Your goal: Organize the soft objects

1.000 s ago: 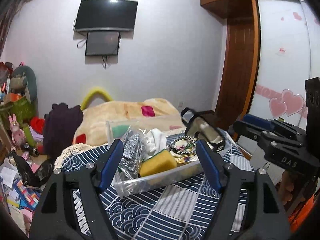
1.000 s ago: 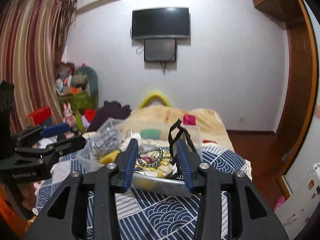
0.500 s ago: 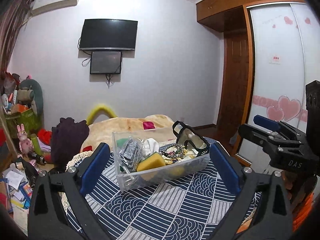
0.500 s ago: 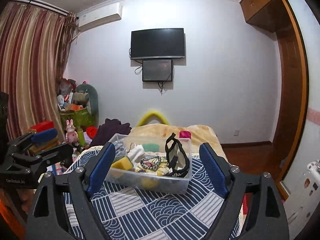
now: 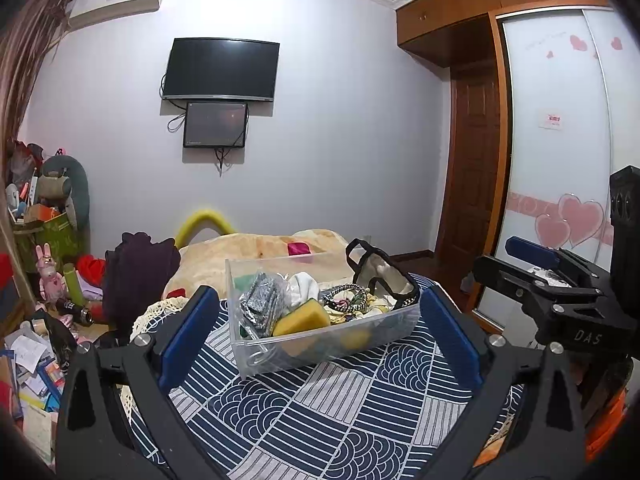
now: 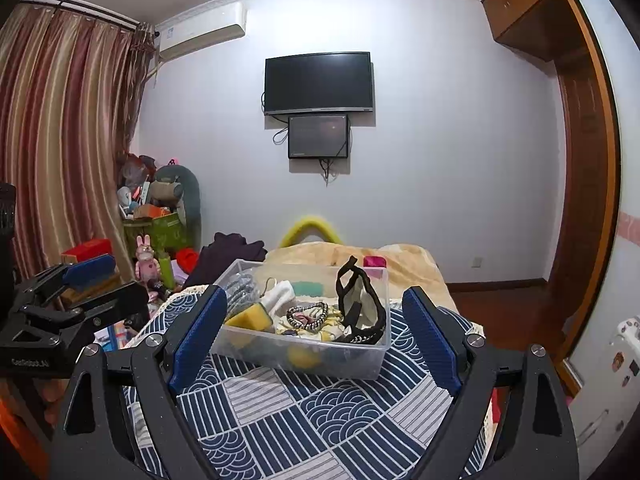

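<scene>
Both the left gripper (image 5: 320,340) and right gripper (image 6: 316,332) have spread wide and drawn back; the clear plastic bin (image 5: 328,340) of soft items sits mid-frame, suggesting organizing is finished.

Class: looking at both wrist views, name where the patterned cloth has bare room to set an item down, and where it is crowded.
Free: the patterned cloth between the clear bin and both open grippers. Crowded: inside the bin, around the yellow sponge and black mask.
</scene>
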### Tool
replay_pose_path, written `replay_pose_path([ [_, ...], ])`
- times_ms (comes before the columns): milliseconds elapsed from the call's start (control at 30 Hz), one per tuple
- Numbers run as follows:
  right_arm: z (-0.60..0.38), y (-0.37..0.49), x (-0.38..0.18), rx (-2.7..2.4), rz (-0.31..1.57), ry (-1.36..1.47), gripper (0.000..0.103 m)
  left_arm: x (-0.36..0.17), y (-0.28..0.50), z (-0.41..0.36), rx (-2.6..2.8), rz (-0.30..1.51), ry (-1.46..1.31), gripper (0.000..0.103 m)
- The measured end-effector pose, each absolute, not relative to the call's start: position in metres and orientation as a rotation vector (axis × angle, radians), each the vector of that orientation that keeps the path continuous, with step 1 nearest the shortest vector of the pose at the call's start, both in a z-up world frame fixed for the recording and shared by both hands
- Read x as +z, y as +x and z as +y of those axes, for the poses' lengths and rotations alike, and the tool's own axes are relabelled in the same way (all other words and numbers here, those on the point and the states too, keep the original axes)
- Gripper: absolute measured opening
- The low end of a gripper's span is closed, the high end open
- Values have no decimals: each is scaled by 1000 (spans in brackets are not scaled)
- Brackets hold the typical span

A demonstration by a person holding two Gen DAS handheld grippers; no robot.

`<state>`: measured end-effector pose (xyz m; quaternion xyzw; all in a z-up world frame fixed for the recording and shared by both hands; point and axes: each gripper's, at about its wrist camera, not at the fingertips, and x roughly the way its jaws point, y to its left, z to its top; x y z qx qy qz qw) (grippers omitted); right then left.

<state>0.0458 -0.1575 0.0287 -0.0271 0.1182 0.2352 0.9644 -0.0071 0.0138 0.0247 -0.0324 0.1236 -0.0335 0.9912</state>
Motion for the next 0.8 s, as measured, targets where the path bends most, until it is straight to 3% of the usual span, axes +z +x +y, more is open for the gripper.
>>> replay_pose_path([
  [800,-156,42,28,478,243,-52,88,25,-8,13,-68,247,-64,103],
])
